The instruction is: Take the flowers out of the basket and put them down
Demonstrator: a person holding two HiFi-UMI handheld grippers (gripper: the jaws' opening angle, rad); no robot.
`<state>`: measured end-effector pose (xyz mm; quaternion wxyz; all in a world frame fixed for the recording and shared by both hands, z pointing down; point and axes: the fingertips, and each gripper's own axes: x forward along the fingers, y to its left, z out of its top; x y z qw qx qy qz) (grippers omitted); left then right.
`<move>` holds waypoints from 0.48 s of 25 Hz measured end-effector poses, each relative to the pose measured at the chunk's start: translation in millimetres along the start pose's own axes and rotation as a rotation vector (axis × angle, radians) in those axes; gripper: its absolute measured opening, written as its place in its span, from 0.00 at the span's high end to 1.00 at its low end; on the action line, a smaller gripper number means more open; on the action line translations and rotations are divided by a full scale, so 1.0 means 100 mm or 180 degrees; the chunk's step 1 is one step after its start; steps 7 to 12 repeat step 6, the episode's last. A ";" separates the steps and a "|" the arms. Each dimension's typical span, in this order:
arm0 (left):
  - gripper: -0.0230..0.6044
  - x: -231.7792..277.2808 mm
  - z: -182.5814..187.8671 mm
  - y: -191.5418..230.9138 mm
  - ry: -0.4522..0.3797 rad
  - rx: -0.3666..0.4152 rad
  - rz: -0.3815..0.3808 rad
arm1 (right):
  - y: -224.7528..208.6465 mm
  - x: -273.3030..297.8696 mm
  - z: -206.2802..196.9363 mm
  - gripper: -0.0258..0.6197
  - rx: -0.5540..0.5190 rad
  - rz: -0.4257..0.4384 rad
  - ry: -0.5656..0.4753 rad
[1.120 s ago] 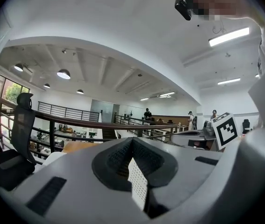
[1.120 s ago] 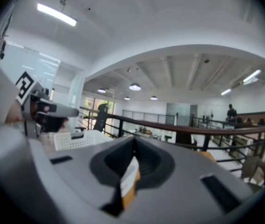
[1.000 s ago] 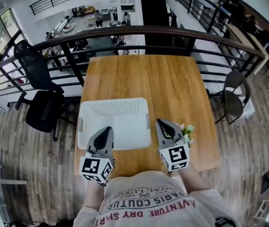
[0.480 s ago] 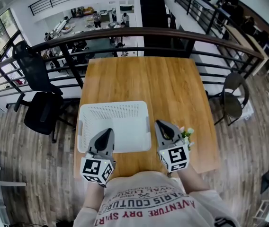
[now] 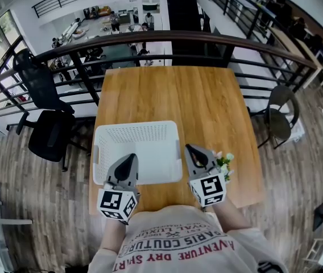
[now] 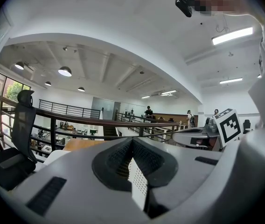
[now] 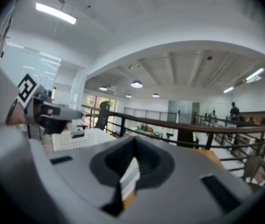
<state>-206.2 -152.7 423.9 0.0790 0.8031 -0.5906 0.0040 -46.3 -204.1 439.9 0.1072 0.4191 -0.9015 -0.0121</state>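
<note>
Holding both claws clenched on nothing, you have the left gripper with its jaws pressed together. In the left gripper view only a thin slit shows between them. Your right gripper is clamped the same way, its jaws meeting tip to tip in the right gripper view, with no stem or leaf between them.

From the head view, your left gripper's tip shows over the near rim of the basket, at about 6 o'clock on it. Your right gripper sits just off the basket's near right corner, at about 4 o'clock from it, between the basket and the flowers.

The flowers, small white blooms with green leaves, lie on the table outside the basket. They are at 3 o'clock from your right gripper, just beside it and partly hidden behind it, near the table's 5 o'clock corner. The white perforated basket fills the table's 7 o'clock quarter and also shows at 9 o'clock in the right gripper view.

Beyond the table's far edge, at 12 o'clock, a dark railing curves across. A black office chair stands on the floor at 9 o'clock.
</note>
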 end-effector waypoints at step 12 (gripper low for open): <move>0.93 -0.03 -0.03 0.03 0.0013 0.0031 0.0016 | 0.05 0.02 0.01 0.92 -0.0031 0.0006 -0.0023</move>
